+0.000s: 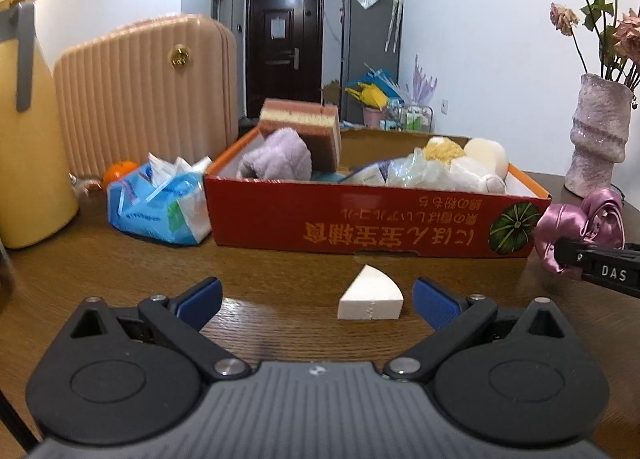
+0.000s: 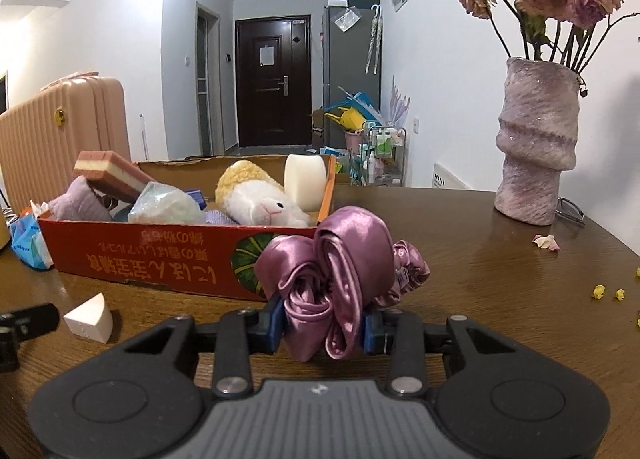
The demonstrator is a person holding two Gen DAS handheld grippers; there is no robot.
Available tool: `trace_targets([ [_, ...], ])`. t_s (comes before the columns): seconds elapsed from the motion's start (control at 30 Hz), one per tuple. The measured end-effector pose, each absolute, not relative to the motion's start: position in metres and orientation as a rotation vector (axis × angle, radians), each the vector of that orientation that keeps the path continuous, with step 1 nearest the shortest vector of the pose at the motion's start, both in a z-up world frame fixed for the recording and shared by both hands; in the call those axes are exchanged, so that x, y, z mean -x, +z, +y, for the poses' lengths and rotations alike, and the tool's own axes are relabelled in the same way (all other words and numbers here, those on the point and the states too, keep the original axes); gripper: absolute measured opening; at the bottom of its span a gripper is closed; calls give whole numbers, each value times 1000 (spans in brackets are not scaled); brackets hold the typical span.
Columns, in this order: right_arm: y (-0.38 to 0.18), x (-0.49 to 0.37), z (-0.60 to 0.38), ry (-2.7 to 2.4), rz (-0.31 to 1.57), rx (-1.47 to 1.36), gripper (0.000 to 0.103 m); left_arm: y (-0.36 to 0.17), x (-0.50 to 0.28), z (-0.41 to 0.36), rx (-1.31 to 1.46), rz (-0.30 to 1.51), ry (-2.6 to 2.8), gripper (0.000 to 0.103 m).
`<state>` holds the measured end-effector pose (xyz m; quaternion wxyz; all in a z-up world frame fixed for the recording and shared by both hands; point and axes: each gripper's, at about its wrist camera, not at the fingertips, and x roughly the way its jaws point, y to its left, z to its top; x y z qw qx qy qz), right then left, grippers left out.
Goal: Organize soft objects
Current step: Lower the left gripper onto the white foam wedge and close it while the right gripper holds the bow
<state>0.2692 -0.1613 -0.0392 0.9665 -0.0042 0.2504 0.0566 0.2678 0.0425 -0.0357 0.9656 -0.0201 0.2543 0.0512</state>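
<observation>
A purple satin scrunchie (image 2: 336,279) is pinched between the blue pads of my right gripper (image 2: 324,329), which is shut on it just in front of the red cardboard box (image 2: 160,255). The same scrunchie (image 1: 580,227) shows at the right edge of the left wrist view. My left gripper (image 1: 318,297) stands open low over the table, and a white wedge-shaped sponge (image 1: 370,295) lies between its fingertips, nearer the right pad and untouched. The box (image 1: 360,219) holds a layered sponge (image 1: 304,127), a lilac towel (image 1: 276,157), a plush lamb (image 2: 264,199) and a white round sponge (image 2: 306,181).
A blue tissue pack (image 1: 160,203) and an orange (image 1: 120,171) lie left of the box, by a yellow jug (image 1: 28,119) and a pink suitcase (image 1: 144,87). A purple vase (image 2: 536,147) of dried roses stands at the right, with glasses (image 2: 570,211) and fallen petals (image 2: 546,241) near it.
</observation>
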Motion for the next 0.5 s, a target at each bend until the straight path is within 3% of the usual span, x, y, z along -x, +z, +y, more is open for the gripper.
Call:
trace_targets([
  [0.5, -39, -269, -162, 99, 494, 2, 36, -49, -305, 33, 17, 613, 113, 103],
])
